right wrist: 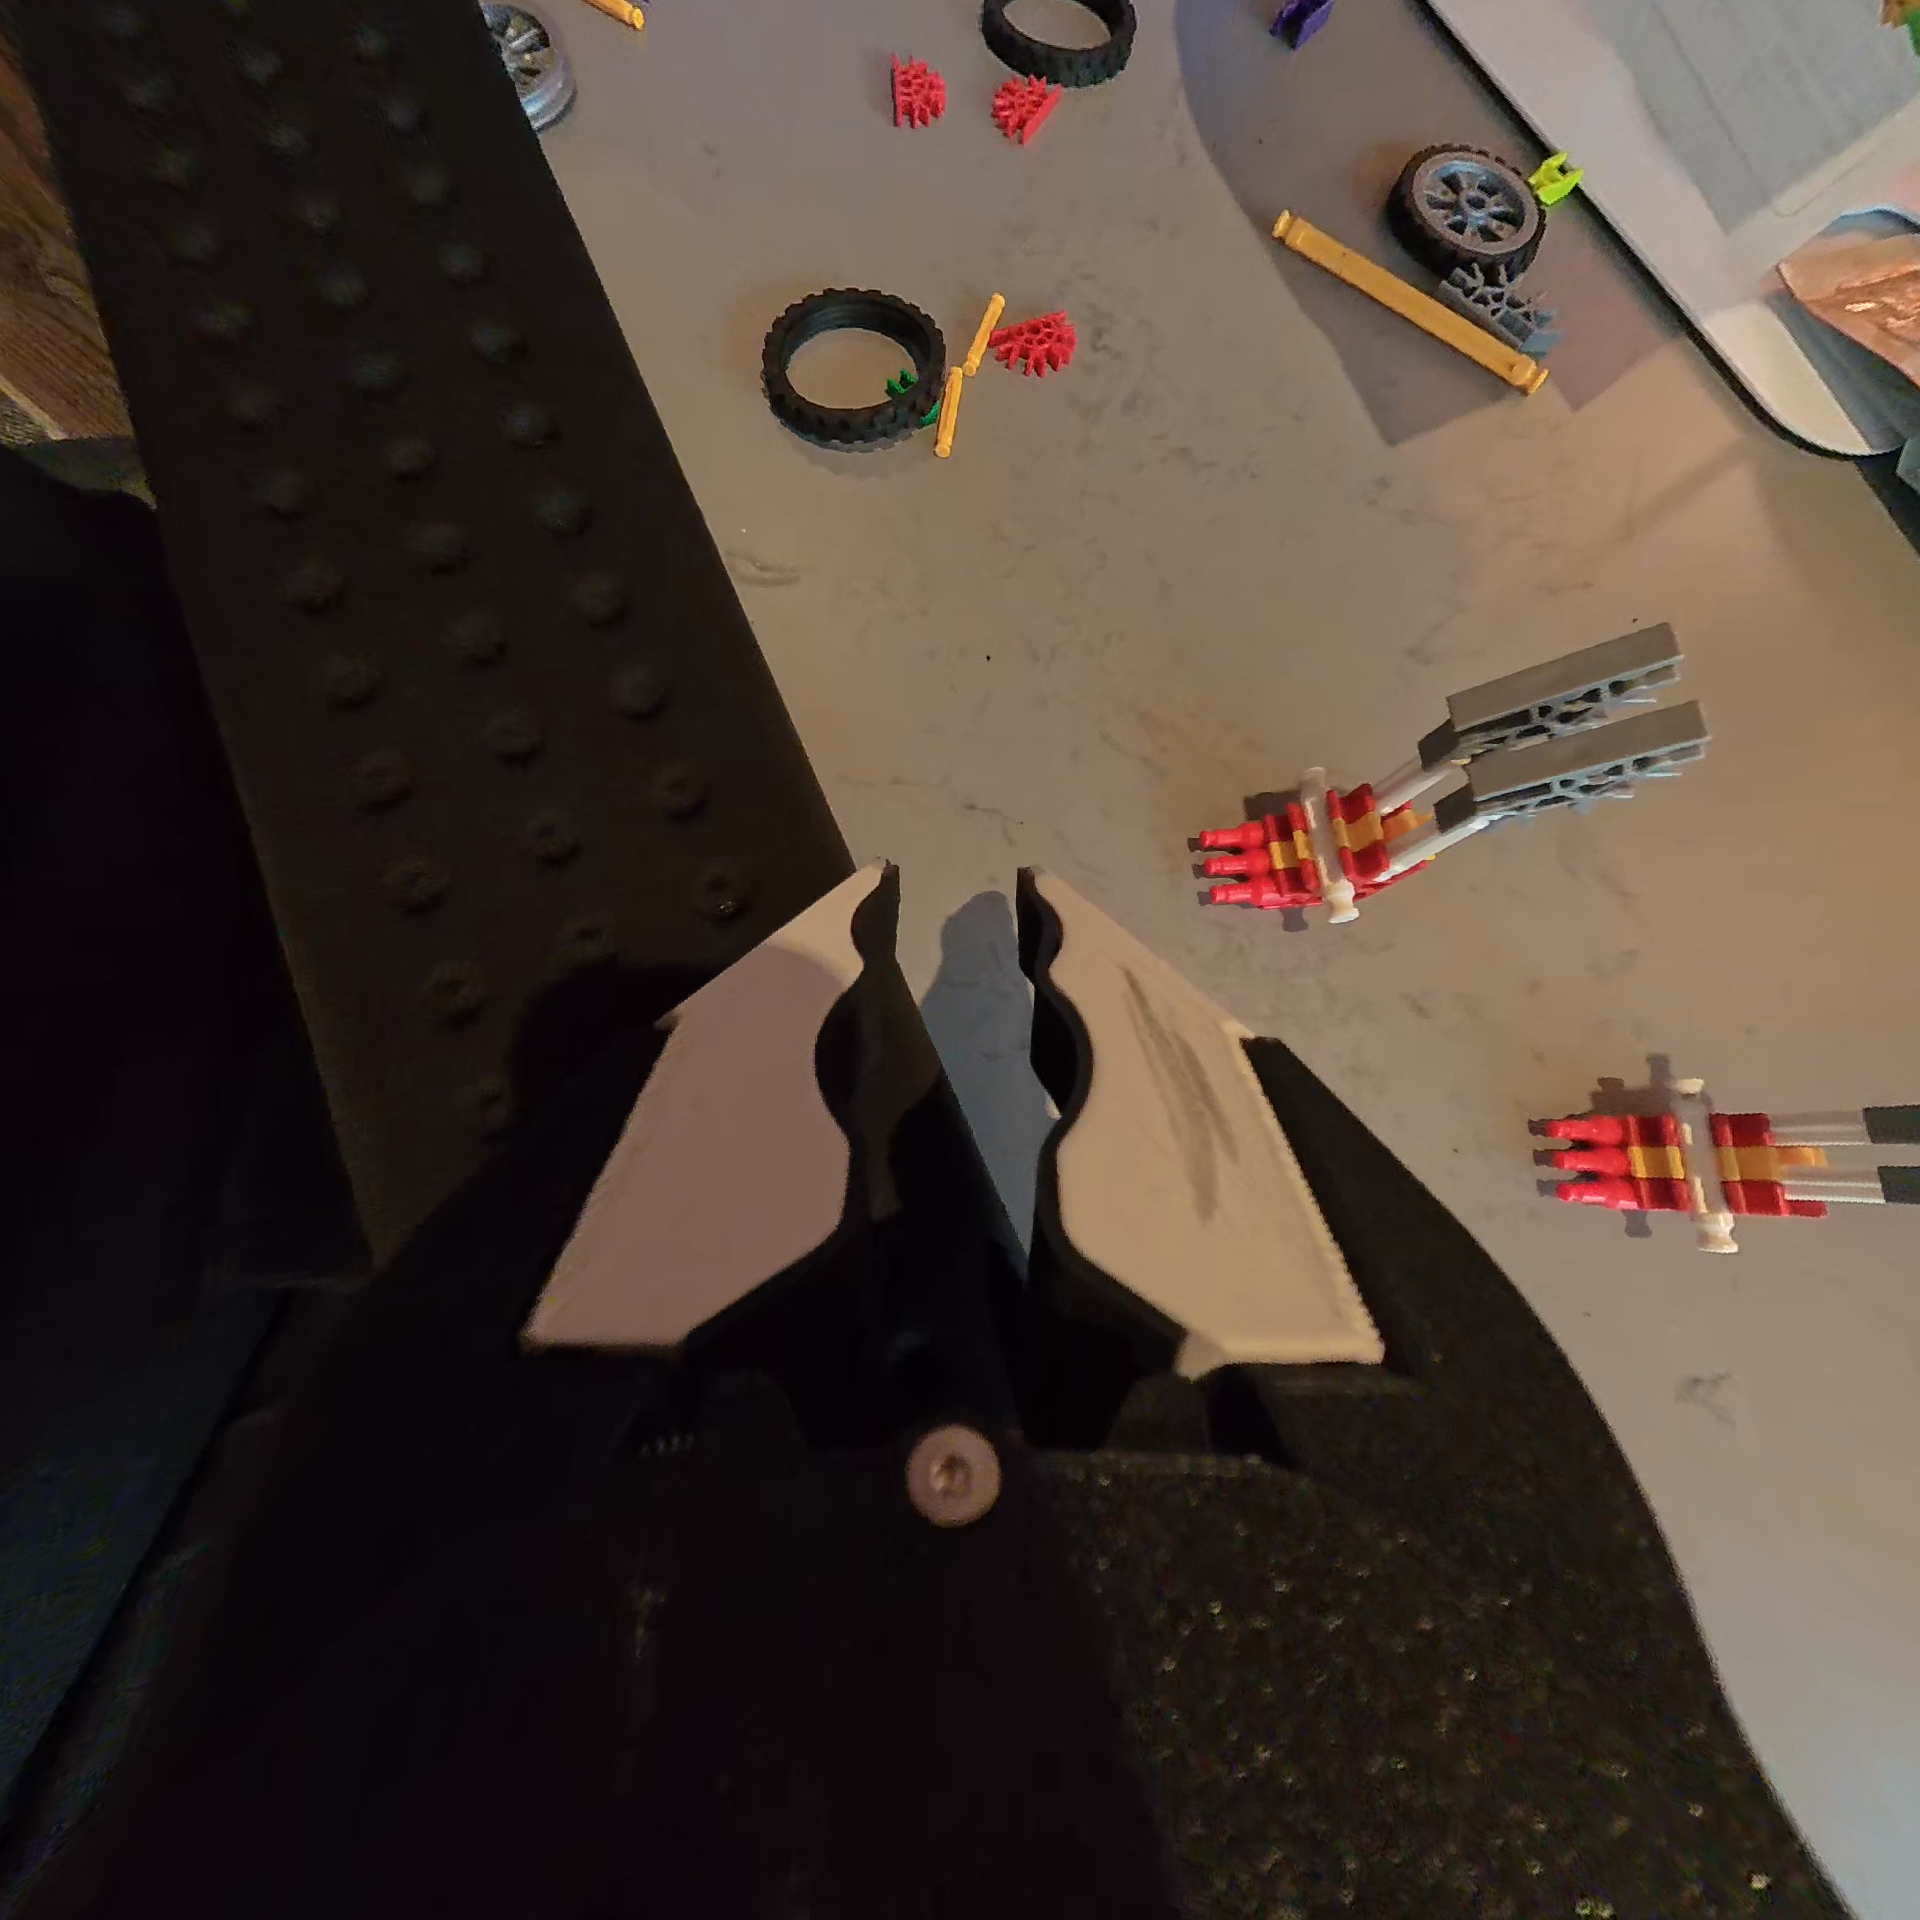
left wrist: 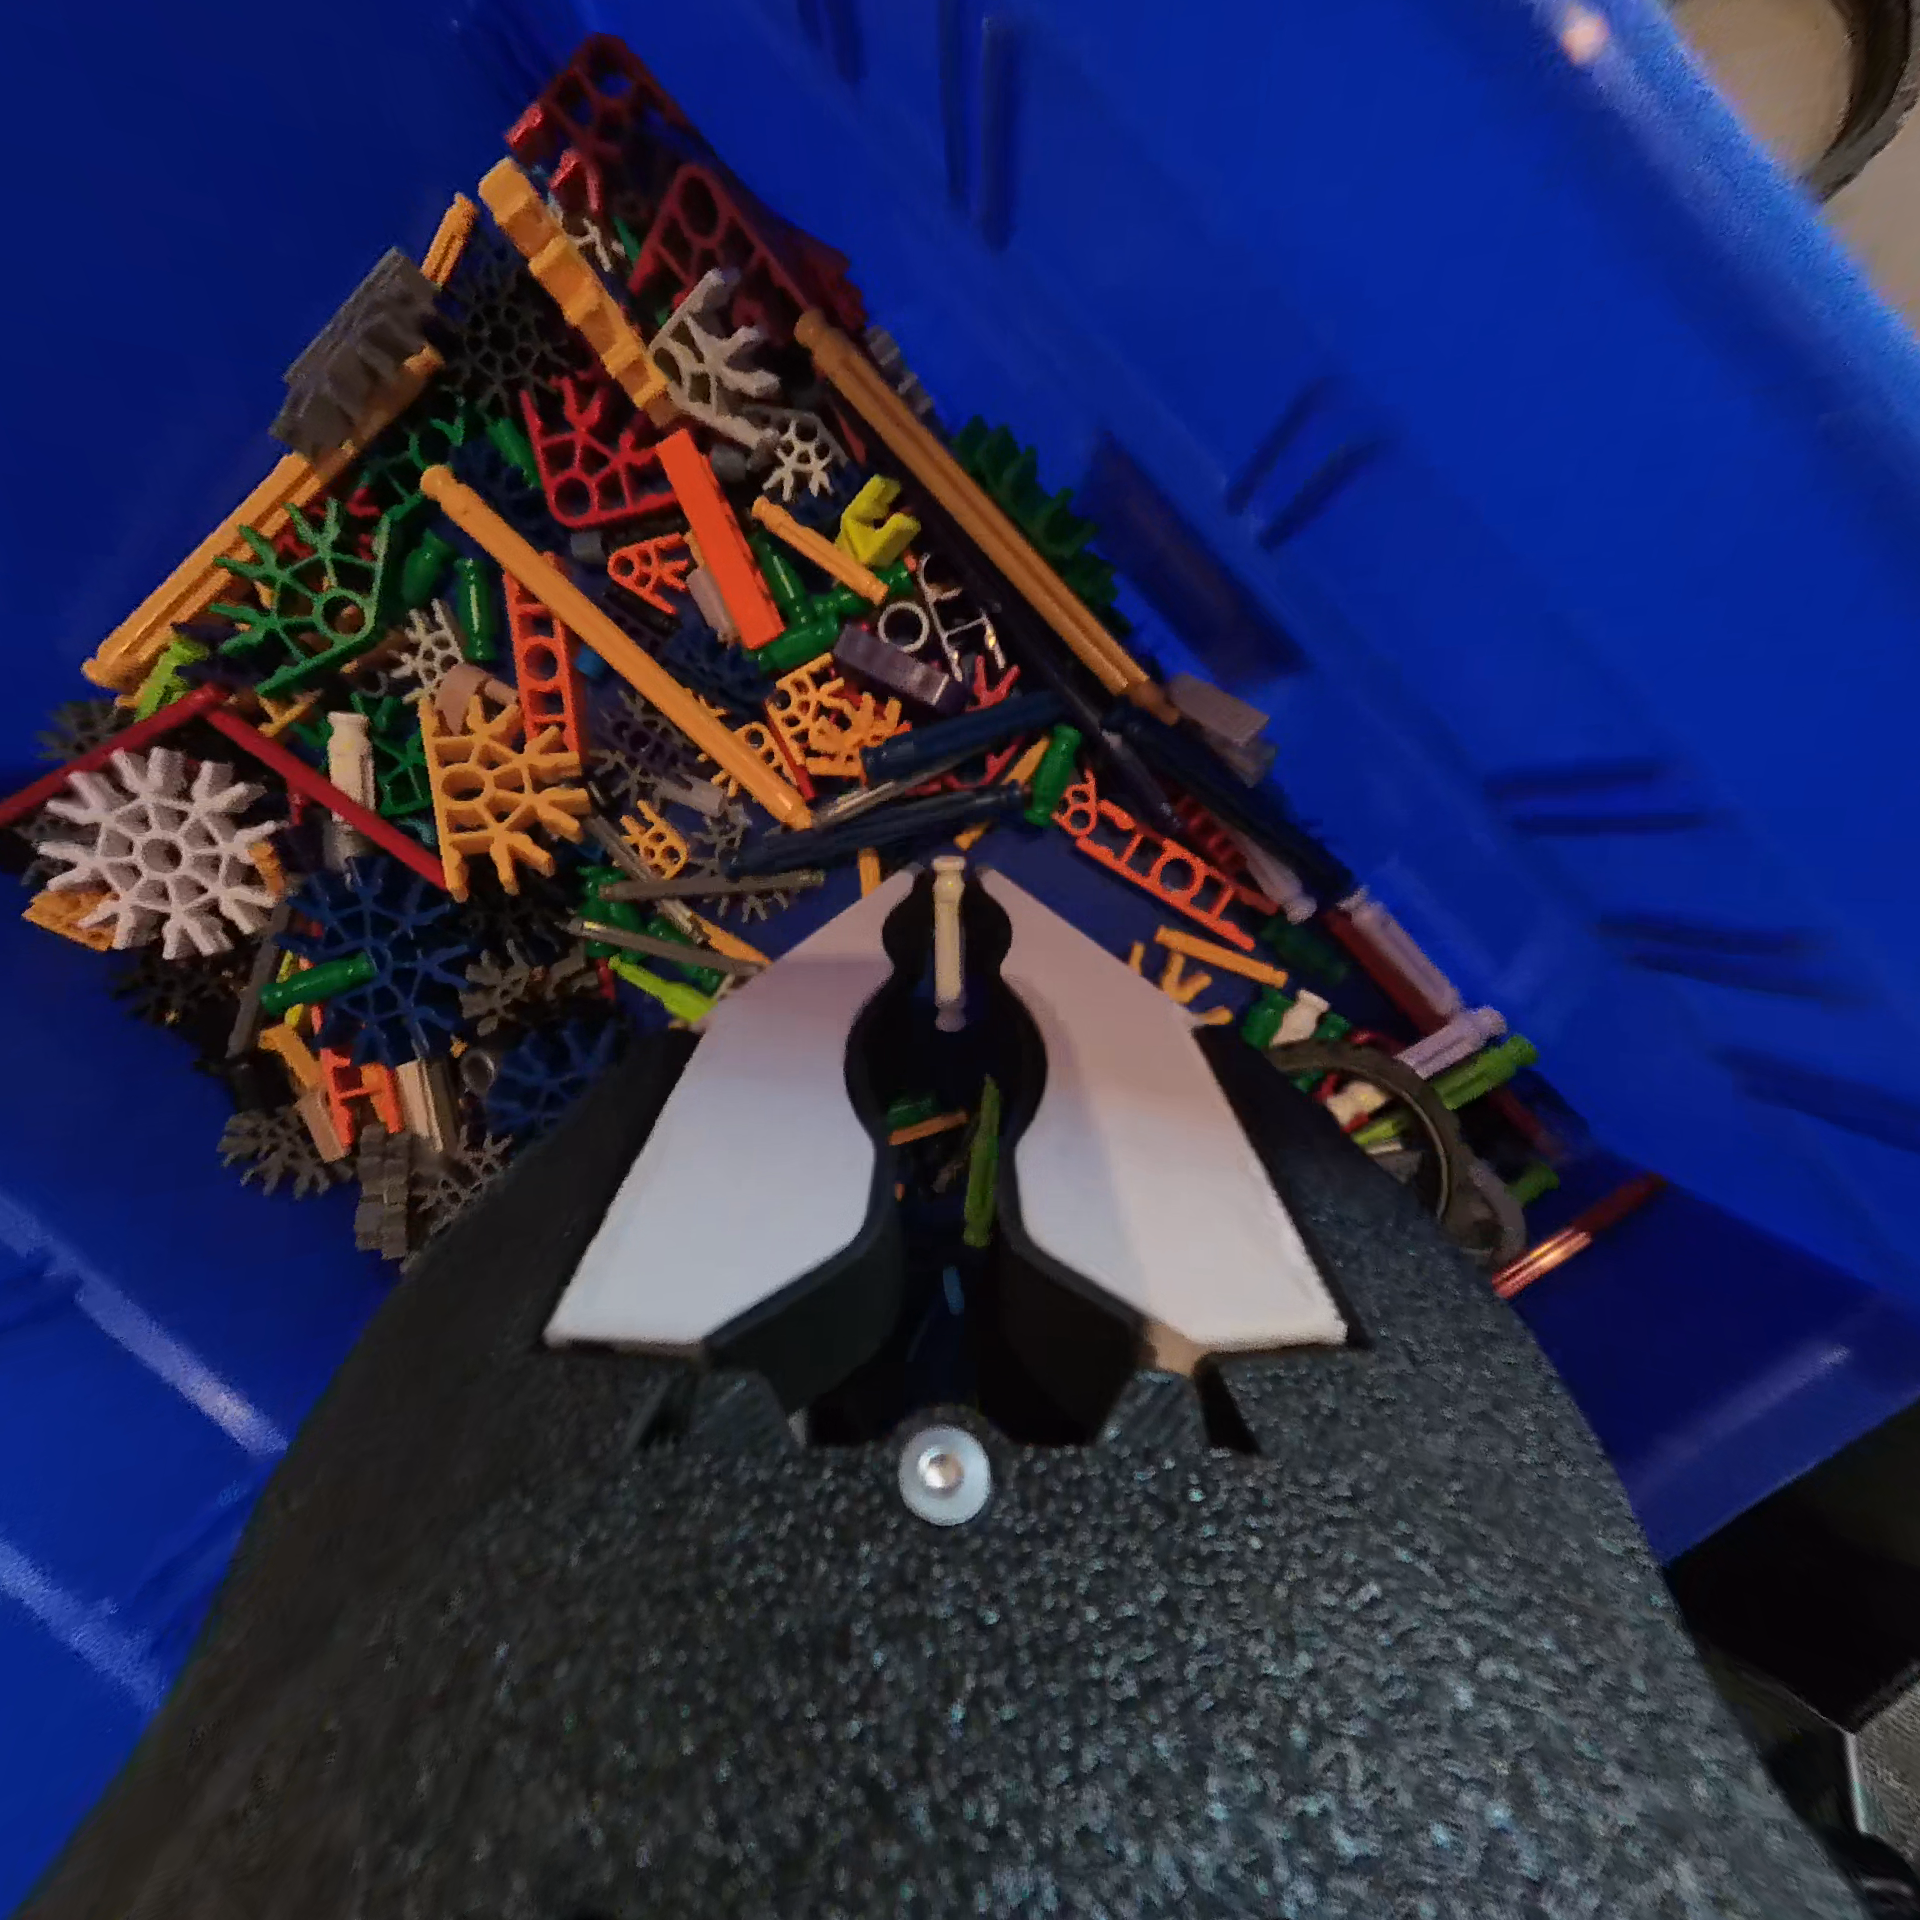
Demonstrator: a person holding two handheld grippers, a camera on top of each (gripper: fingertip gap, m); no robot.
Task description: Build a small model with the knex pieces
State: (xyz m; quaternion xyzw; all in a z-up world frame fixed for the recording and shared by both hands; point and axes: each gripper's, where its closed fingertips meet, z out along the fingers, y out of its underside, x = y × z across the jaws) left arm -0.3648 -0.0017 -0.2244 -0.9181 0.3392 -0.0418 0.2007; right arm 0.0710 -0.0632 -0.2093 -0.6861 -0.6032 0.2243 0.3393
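In the left wrist view my left gripper (left wrist: 948, 878) is inside a blue plastic bin (left wrist: 1455, 520). It is shut on a short white rod (left wrist: 948, 935), which stands lengthwise between the jaws just above a heap of coloured construction-toy rods and connectors (left wrist: 623, 644). In the right wrist view my right gripper (right wrist: 956, 873) is open a little and empty. It hovers over a pale grey tabletop (right wrist: 1039, 644), beside the edge of a black studded board (right wrist: 416, 520). The nearest piece is a red, yellow and grey assembly (right wrist: 1351, 831) to its right.
A second red assembly (right wrist: 1704, 1164) lies at the right edge. Farther off are a black tyre (right wrist: 854, 369) with small yellow rods and a red connector (right wrist: 1034, 341), a wheel (right wrist: 1470, 213) with a long yellow rod (right wrist: 1403, 296), another tyre (right wrist: 1058, 36) and a pale tray (right wrist: 1662, 208). Left tips to right tips: about 45 centimeters. It is some 25 centimeters from my right tips to the wheel (right wrist: 1470, 213).
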